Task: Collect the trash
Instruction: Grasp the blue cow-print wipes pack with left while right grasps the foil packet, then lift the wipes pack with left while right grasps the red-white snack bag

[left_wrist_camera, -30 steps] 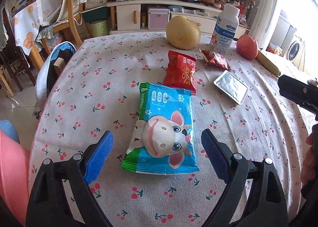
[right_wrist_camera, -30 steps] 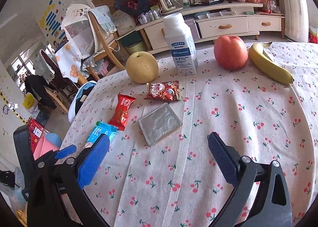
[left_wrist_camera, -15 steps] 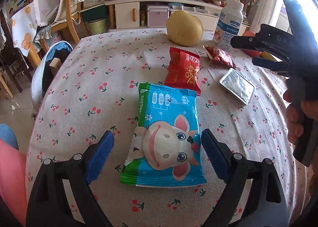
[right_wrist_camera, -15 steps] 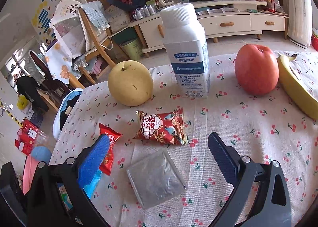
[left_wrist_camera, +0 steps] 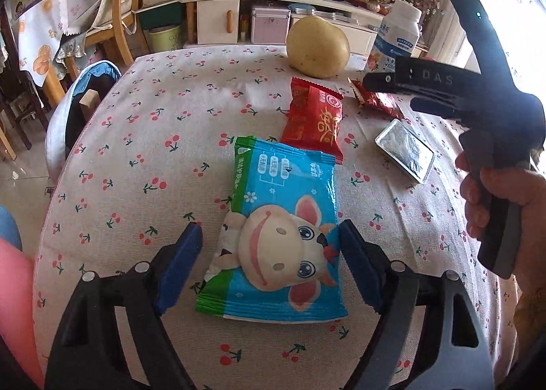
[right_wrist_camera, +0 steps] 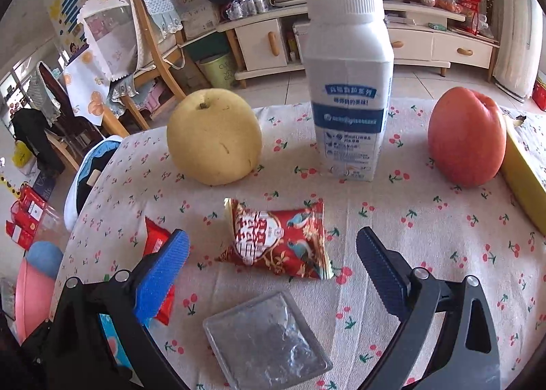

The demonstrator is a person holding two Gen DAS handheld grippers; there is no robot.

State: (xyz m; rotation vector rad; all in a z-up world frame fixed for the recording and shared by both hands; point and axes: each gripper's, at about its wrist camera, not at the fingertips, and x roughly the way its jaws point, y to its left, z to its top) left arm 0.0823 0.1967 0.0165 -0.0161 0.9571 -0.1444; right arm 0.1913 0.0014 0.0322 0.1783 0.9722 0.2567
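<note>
A blue cow-print wrapper (left_wrist_camera: 276, 236) lies flat on the cherry-print tablecloth (left_wrist_camera: 143, 137). My left gripper (left_wrist_camera: 269, 246) is open, its blue pads either side of the wrapper's near half. Beyond it lie a plain red wrapper (left_wrist_camera: 315, 120) and a silver foil tray (left_wrist_camera: 406, 151). My right gripper (right_wrist_camera: 273, 253) is open over a patterned red wrapper (right_wrist_camera: 276, 243), with the foil tray (right_wrist_camera: 266, 338) just below it. The plain red wrapper (right_wrist_camera: 155, 243) sits partly behind the left pad. The right gripper's body shows in the left wrist view (left_wrist_camera: 477, 106), held by a hand.
A yellow pear (right_wrist_camera: 215, 140), a white milk bottle (right_wrist_camera: 348, 82), a red apple (right_wrist_camera: 467, 140) and a banana (right_wrist_camera: 522, 175) stand at the table's far side. A pink bin (right_wrist_camera: 30, 294) sits off the left edge. Chairs (left_wrist_camera: 85, 14) and a cabinet (left_wrist_camera: 273, 17) lie beyond.
My right gripper has moved forward across the table to the patterned red wrapper. My left gripper has edged forward around the blue wrapper. Both stayed open.
</note>
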